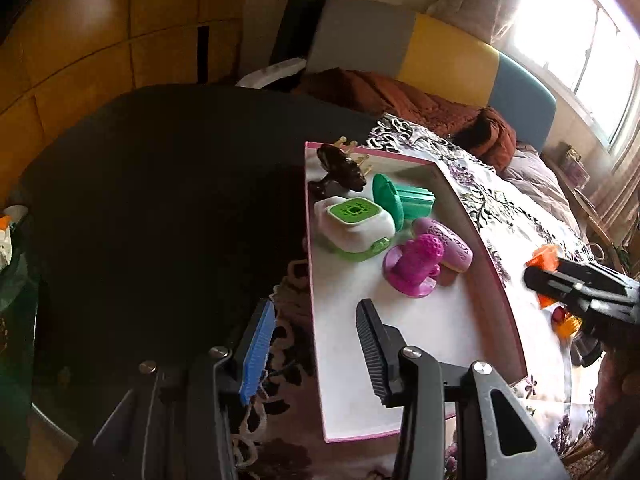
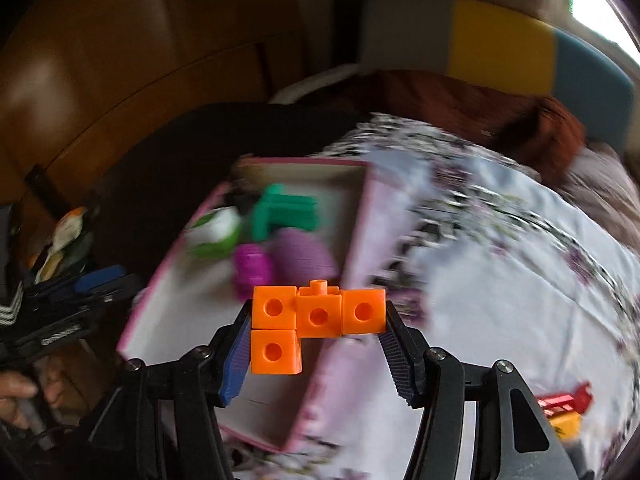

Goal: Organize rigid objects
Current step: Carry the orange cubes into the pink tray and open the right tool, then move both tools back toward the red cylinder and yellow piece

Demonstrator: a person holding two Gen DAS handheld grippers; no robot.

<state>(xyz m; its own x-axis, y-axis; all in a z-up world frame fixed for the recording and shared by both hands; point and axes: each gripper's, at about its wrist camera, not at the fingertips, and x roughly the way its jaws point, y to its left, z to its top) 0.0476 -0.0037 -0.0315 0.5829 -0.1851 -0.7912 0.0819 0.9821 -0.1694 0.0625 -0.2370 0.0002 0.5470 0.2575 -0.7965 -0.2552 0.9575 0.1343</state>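
The right gripper (image 2: 318,344) is clamped on an L-shaped cluster of four orange linking cubes (image 2: 316,320), carried above the near right wall of the pink-rimmed box (image 2: 352,264). The left gripper (image 1: 316,344) stands with jaws apart and empty, straddling the box's left wall at 6 o'clock in its own view. Risk, as judged: the pads bear only on the outer cubes of the top row, so the snapped joints could part or the cluster could pivot under the hanging fourth cube; a release at this position may strike the wall and spill onto the floral cloth (image 2: 520,280). The box's far end, toward 12 o'clock, is already crowded with a green-and-white toy (image 1: 354,228), a teal piece (image 1: 404,200), a magenta knobbed toy (image 1: 412,270), a lilac oval piece (image 1: 450,242) and a dark spiked object (image 1: 344,166), so a drop there could knock them. The right wrist view is motion-blurred; box contents are indistinct. Red and yellow pieces (image 2: 566,408) at 4 o'clock are cut off and unidentifiable.
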